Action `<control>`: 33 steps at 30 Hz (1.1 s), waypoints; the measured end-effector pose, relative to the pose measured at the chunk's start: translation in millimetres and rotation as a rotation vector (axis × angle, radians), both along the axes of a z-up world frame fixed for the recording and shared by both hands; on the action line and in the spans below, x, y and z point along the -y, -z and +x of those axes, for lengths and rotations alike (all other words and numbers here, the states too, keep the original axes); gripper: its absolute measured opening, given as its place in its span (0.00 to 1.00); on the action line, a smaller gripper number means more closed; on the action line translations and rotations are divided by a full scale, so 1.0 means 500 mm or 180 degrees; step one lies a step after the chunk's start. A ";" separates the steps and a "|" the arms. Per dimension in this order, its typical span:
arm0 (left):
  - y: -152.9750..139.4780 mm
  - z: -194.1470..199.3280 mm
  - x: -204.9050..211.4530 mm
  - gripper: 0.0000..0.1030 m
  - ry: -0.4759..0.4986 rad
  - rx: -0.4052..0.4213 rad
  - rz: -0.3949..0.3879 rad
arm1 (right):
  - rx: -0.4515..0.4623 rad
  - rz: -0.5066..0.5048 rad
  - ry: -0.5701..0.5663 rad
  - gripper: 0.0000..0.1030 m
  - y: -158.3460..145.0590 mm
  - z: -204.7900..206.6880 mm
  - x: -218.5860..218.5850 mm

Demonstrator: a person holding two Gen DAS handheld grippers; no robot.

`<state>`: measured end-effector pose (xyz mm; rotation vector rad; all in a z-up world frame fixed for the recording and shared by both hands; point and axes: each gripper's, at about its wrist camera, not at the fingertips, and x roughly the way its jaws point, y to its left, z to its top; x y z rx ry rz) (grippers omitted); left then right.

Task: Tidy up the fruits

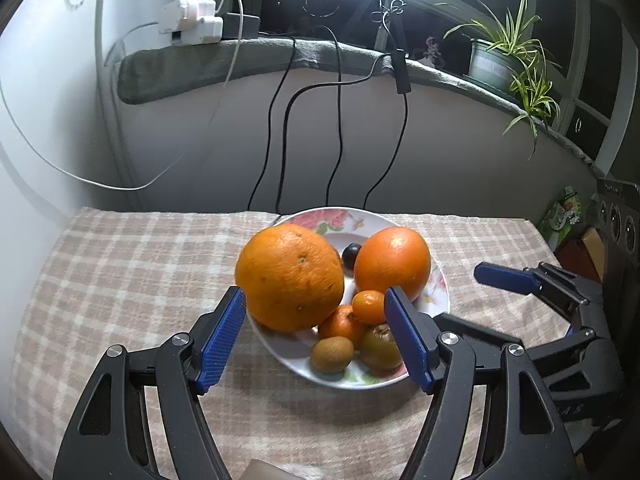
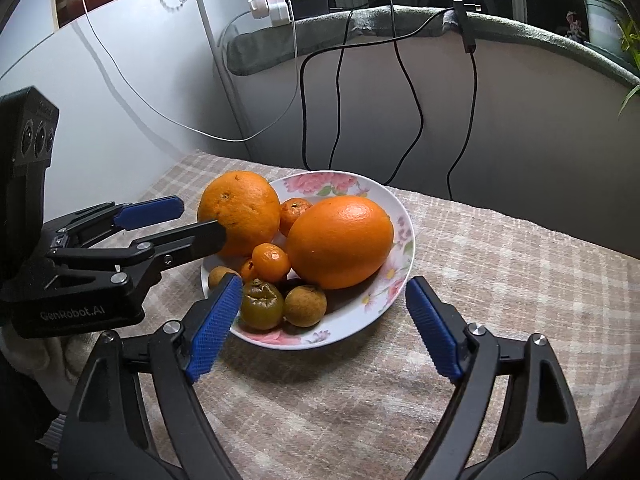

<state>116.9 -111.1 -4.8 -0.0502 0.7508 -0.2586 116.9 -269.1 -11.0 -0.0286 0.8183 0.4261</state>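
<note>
Both claws gape empty, left claw (image 1: 316, 336) and right claw (image 2: 320, 328) level over the plate (image 2: 404, 216).

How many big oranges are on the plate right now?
2. One big orange sits at the plate's left side by the left gripper; the other lies at its right side. Smaller fruit crowds the front.

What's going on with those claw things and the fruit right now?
Left gripper open, its fingers flanking the big orange. Right gripper open, empty, at the plate edge. Smaller fruit crowd close around it.
</note>
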 end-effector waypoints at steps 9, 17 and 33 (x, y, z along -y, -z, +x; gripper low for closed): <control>-0.006 -0.019 -0.018 0.77 -0.0110 0.0052 -0.0017 | -0.0009 -0.0059 0.0155 0.91 0.004 -0.007 0.010; -0.020 -0.045 -0.024 0.79 -0.0145 0.0126 -0.0003 | 0.0094 -0.0118 0.0252 0.93 -0.013 -0.028 0.016; -0.034 -0.073 -0.037 0.79 -0.0189 0.0159 -0.0053 | 0.0143 -0.0110 0.0314 0.93 -0.026 -0.060 0.018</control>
